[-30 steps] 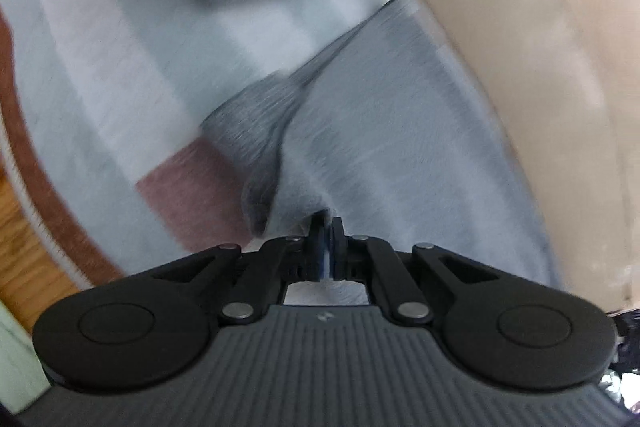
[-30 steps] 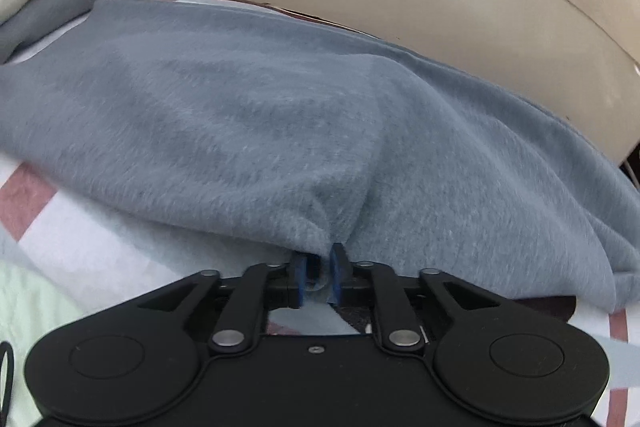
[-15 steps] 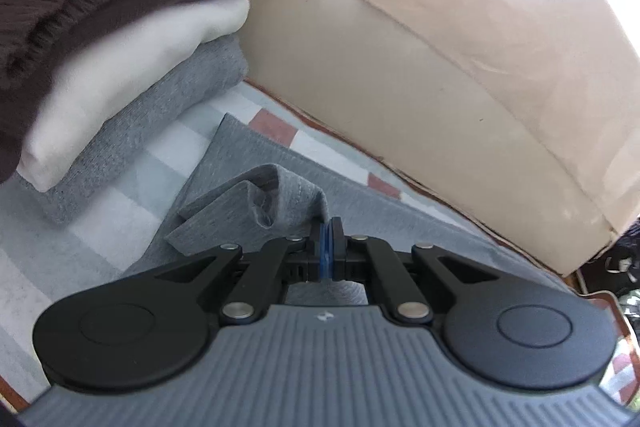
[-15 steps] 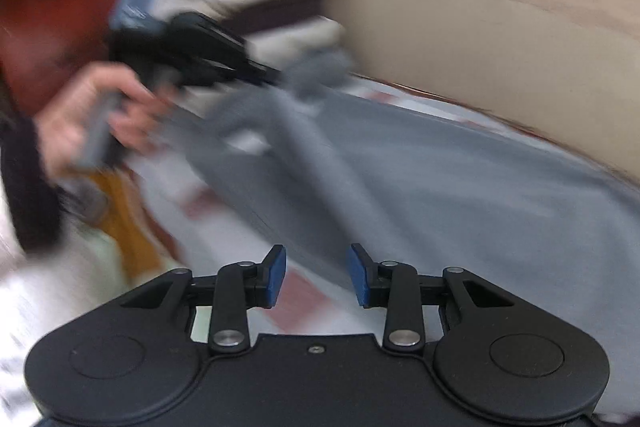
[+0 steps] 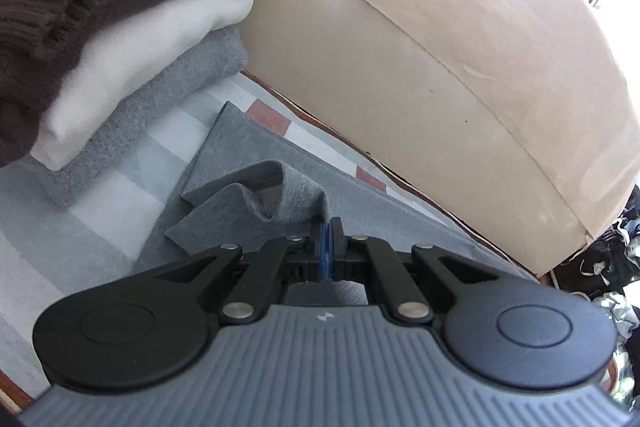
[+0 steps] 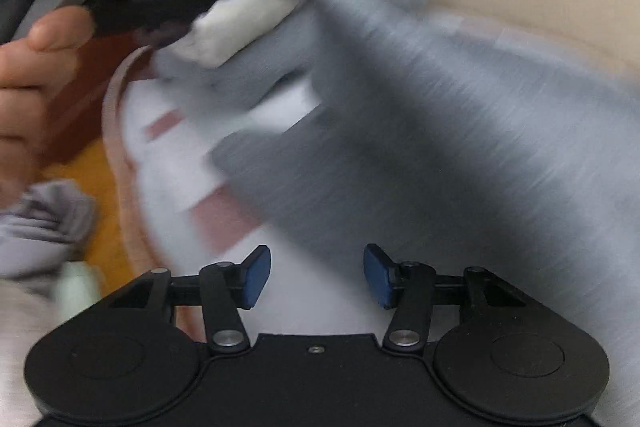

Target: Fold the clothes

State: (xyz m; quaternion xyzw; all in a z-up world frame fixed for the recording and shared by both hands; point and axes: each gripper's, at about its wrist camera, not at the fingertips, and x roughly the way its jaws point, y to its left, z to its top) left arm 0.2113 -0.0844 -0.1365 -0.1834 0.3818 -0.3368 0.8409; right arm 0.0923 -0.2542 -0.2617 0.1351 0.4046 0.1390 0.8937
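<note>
Beige cushioned sofa (image 5: 460,67) fills our background. Striped grey, white and rust rug (image 5: 100,195) lies before it. Grey fleece garment (image 5: 360,203) spread on rug near sofa base. Stack of folded clothes (image 5: 100,39), brown knit over cream over grey, sits beside garment. Our left gripper (image 5: 327,231) pinches raised garment fold. Our right gripper (image 6: 317,277) opening, nothing between blue pads (image 6: 256,277).

Left gripper (image 5: 329,227) is clamped shut, pointing downward — right gripper (image 6: 317,277) has nothing between its opening jaws.
</note>
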